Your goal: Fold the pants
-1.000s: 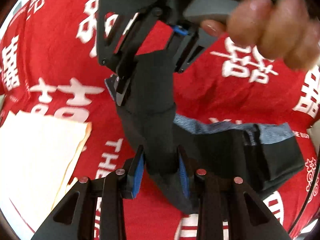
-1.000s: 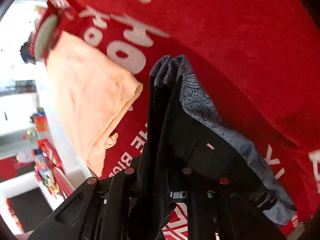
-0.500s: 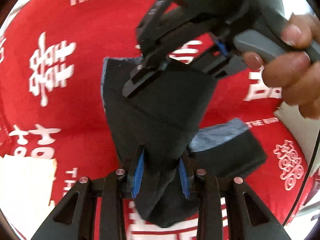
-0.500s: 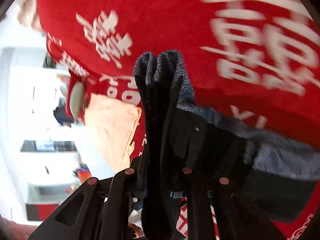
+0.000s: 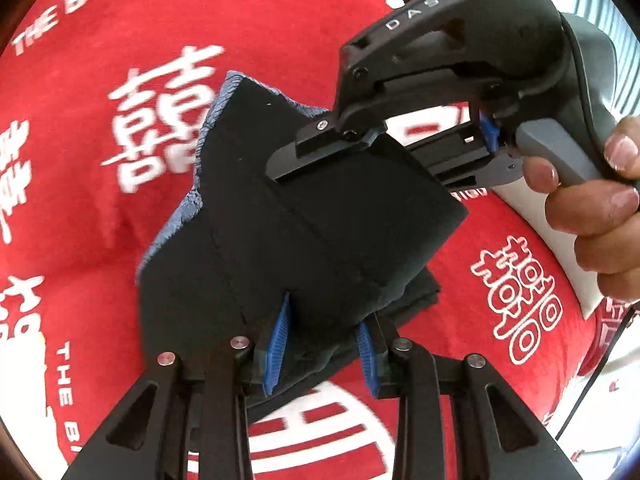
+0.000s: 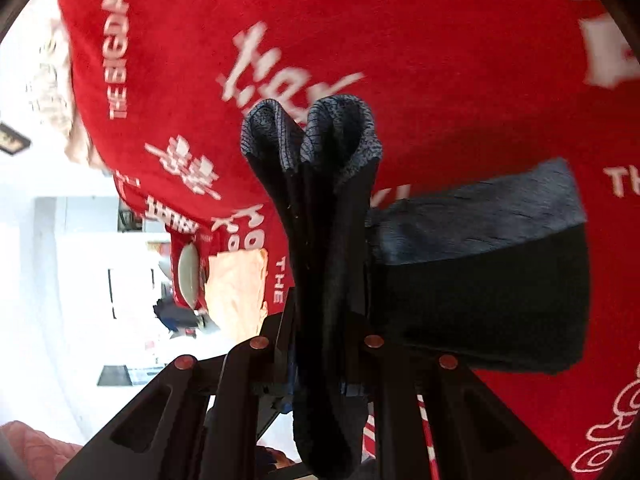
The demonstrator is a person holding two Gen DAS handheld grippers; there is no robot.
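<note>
Both grippers are clamped on the pants (image 5: 304, 216) and carrying one end over the rest — the fold itself is in hand, not the pick-up and not yet the lay-down. The left gripper (image 5: 322, 344) has its blue pads (image 5: 280, 340) nipped on a thick bunch of black cloth, jaws only a little apart. The right gripper (image 5: 320, 152), held in a hand (image 5: 592, 216), pinches the far edge of the same panel; from its own camera the cloth stands up between its jaws in two rolled lobes with a grey-blue lining showing.

The pants hang lifted above the red cloth (image 5: 104, 248); a lower layer seems to lie on it, black with a grey-blue band.

Next, I'd judge, the held end wants lowering onto that lower layer, edges squared, before either gripper lets go — loosen too soon and the panel will slump crooked.

The surface is red fabric printed with white characters and lettering. A peach towel (image 6: 240, 284) lies near its edge, and beyond is a bright white room, too washed out to read.
</note>
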